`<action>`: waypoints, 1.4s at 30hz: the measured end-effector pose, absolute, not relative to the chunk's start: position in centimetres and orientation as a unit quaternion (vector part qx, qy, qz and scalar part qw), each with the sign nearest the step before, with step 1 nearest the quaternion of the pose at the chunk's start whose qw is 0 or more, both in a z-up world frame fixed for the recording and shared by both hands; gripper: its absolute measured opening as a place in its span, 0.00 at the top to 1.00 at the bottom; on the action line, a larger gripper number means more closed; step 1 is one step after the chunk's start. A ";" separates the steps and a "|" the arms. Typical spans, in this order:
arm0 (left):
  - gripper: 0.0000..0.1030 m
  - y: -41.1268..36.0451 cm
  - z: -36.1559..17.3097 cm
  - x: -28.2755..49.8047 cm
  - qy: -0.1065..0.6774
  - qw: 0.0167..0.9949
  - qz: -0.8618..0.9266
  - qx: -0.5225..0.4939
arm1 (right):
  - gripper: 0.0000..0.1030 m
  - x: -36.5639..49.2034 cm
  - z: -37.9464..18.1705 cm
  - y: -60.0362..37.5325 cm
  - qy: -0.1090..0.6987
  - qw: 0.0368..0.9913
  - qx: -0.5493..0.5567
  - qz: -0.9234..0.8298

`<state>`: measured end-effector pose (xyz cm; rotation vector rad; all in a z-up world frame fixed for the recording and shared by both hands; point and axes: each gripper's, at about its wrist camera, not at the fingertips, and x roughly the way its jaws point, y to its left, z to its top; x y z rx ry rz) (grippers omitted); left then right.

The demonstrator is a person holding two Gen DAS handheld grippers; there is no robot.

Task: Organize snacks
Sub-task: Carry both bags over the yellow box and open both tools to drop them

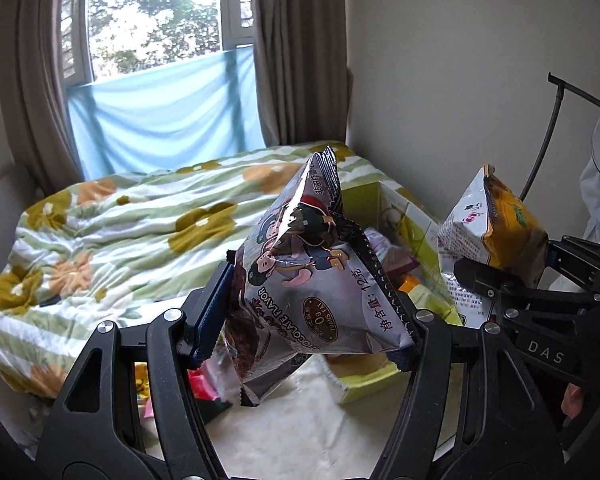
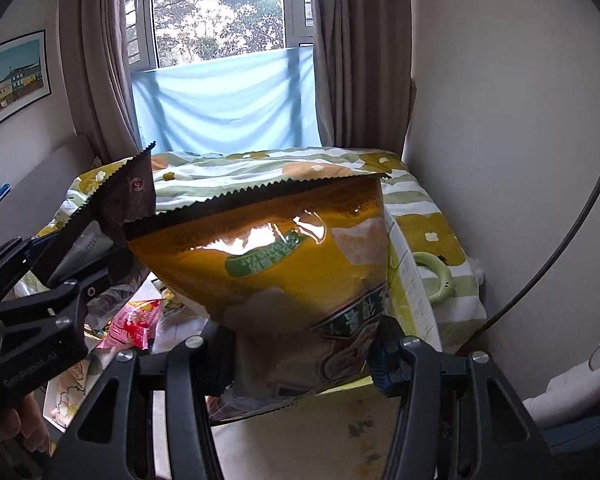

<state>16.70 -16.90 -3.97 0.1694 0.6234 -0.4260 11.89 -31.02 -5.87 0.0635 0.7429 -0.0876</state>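
My left gripper point(image 1: 312, 316) is shut on a silver and brown chocolate-flavour snack bag point(image 1: 300, 272) and holds it up above the bed. My right gripper point(image 2: 300, 364) is shut on a yellow and white snack bag point(image 2: 284, 264), also held up. The yellow bag point(image 1: 496, 232) and the right gripper show at the right of the left wrist view. The brown bag's top corner point(image 2: 128, 196) and the left gripper point(image 2: 56, 272) show at the left of the right wrist view. An open green cardboard box point(image 1: 364, 200) with several snack packs in it lies behind and below both bags.
A flowered green and white blanket point(image 1: 120, 232) covers the bed up to the window. A pink snack pack point(image 2: 136, 324) and other loose packs lie at lower left. A green ring point(image 2: 432, 276) lies on the blanket by the box. A wall stands at right.
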 end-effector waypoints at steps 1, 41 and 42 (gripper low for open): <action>0.40 -18.2 -4.2 17.4 0.310 0.924 -0.208 0.081 | 0.53 12.4 -6.0 -32.2 0.365 0.929 0.032 -0.040; 0.00 -21.9 -10.9 21.9 0.447 0.880 -0.156 0.035 | 0.53 24.6 -11.9 -40.5 0.485 0.871 0.058 0.054; 0.00 -21.8 -11.0 22.1 0.448 0.880 -0.154 0.034 | 0.52 24.9 -12.2 -40.5 0.486 0.870 0.059 0.053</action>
